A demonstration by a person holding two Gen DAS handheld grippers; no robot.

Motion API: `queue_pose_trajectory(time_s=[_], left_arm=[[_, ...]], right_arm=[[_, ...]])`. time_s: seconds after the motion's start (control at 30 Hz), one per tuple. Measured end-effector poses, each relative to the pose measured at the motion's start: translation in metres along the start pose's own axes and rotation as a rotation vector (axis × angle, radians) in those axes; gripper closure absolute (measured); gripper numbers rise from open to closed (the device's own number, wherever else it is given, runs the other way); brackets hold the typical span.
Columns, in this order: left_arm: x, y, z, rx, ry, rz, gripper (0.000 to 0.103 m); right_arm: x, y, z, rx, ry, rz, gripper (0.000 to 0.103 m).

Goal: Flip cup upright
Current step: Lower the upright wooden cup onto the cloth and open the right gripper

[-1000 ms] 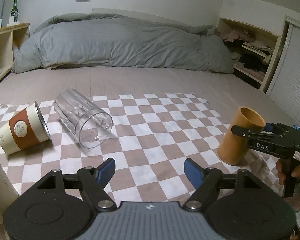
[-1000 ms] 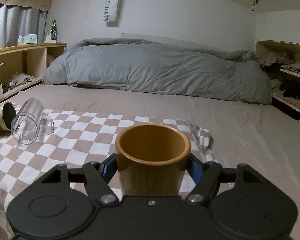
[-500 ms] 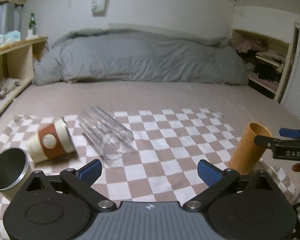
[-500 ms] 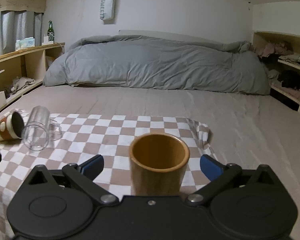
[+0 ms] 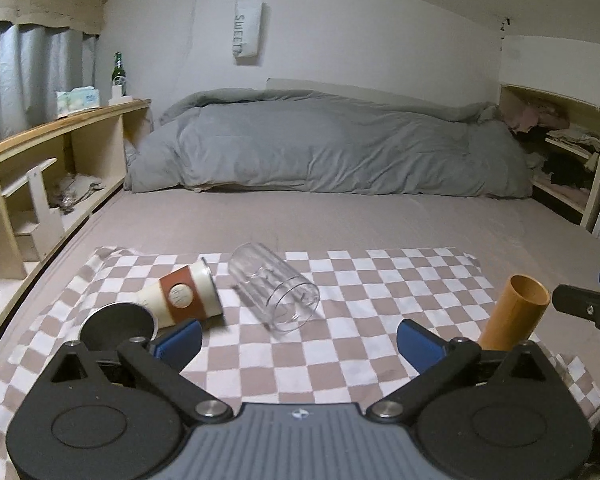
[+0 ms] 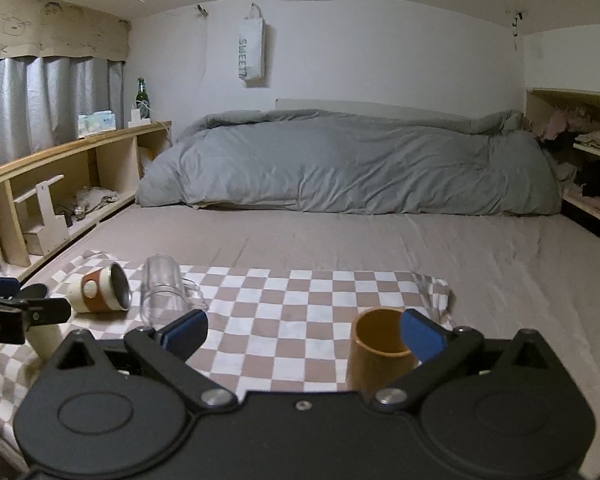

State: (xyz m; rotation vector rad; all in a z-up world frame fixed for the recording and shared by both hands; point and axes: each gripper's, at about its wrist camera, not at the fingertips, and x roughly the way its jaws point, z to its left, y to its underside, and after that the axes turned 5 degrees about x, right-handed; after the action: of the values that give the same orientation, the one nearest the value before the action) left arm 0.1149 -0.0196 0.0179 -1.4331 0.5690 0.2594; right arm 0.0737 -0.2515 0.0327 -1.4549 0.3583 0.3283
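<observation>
An orange cup [image 6: 380, 354] stands upright on the checkered cloth [image 6: 284, 312], free of my open right gripper [image 6: 304, 332], which is drawn back behind it. It also shows at the right in the left wrist view [image 5: 514, 312]. A clear glass mug [image 5: 276, 288] and a white cup with a brown sleeve [image 5: 182, 296] lie on their sides at the cloth's left. A steel cup [image 5: 118, 326] stands by my open, empty left gripper [image 5: 296, 338].
The cloth lies on a bed [image 5: 300, 220] with a grey duvet [image 5: 324, 152] at the back. Wooden shelves [image 5: 52, 168] run along the left, more shelves [image 5: 560, 148] at the right.
My right gripper opened, let go of the orange cup and pulled back left. My left gripper opened wider and drew back and up, away from the lying cups.
</observation>
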Motion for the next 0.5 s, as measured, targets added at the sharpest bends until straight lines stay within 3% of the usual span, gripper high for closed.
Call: queue_pose_trajectory(time_s=[0.5], left_arm=[[-0.046, 0.021, 0.020, -0.015, -0.066, -0.029, 0.000]], right_arm=[[-0.045, 0.020, 0.029, -0.004, -0.034, -0.006, 0.000]])
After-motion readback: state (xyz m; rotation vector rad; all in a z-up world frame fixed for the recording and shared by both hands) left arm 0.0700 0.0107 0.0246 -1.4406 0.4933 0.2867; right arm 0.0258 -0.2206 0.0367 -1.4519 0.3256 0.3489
